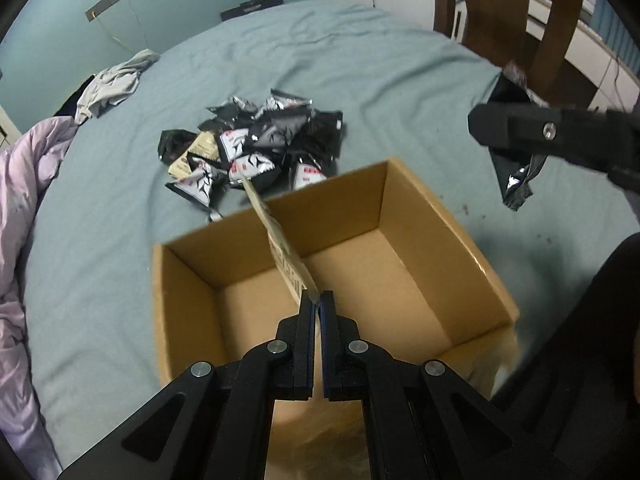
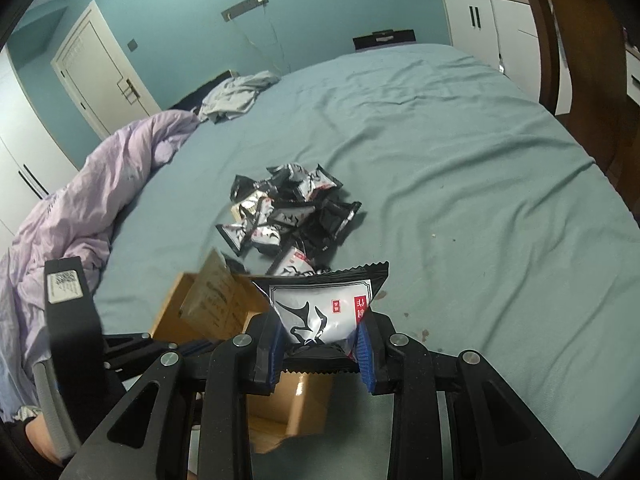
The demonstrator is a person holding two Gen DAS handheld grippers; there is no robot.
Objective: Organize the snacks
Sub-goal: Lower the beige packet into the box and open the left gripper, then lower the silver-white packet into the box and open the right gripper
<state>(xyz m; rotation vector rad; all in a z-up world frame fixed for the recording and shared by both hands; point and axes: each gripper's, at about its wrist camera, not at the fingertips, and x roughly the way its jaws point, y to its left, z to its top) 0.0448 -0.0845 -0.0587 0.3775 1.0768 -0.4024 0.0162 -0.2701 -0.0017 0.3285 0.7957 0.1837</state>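
Observation:
My left gripper (image 1: pixel 318 300) is shut on the edge of a tan snack packet (image 1: pixel 280 240), which hangs over the open cardboard box (image 1: pixel 440 216) on the bed. In the right wrist view the same tan packet (image 2: pixel 216 300) hangs over the box (image 2: pixel 172 312). My right gripper (image 2: pixel 322 328) is shut on a black-and-white packet with a red label (image 2: pixel 320 304). Seen from the left wrist, that gripper (image 1: pixel 492 128) holds its packet (image 1: pixel 516 172) in the air to the right of the box. A pile of several black-and-white packets (image 1: pixel 256 144) (image 2: pixel 288 212) lies beyond the box.
The teal bedsheet (image 2: pixel 460 160) is wrinkled. A purple duvet (image 2: pixel 88 200) is bunched along the left edge and a grey garment (image 2: pixel 236 94) lies at the far left. A wooden frame (image 1: pixel 560 20) and white cabinets (image 2: pixel 480 24) stand to the right.

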